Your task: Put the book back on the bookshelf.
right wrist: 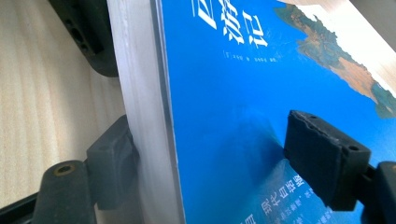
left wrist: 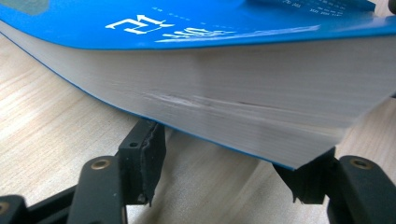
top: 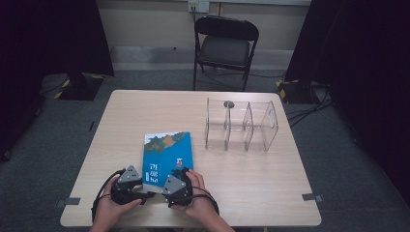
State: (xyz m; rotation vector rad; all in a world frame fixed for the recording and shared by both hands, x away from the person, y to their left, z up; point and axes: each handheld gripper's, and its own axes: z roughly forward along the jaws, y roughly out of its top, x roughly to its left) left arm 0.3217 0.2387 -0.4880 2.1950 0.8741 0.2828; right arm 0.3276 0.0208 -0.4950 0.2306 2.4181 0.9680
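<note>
- Book (top: 167,154), thick with a blue cover, lies on the wooden table (top: 251,193) close to the person's edge, left of centre. In the left gripper view its near page edge (left wrist: 243,98) looks tipped up off the wood, probably so that a jaw can get beneath it.
- The right gripper (top: 182,173) straddles that near edge. In the right gripper view one jaw sits against the underside by the page block, while the other stands over the cover (right wrist: 233,93), seemingly just off it. The jaws are spread around the book and not yet clamped.
- The left gripper (top: 146,193) comes in low from the left side. Its jaws stand apart with bare table between them, their tips tucked under the raised edge (left wrist: 224,186). It appears to prop the book, not pinch it.
- Farther back on the right stands a clear divided rack (top: 240,125), its slots upright and vacant, a likely place for the book.
- Beyond the table is a folding chair (top: 225,46).
</note>
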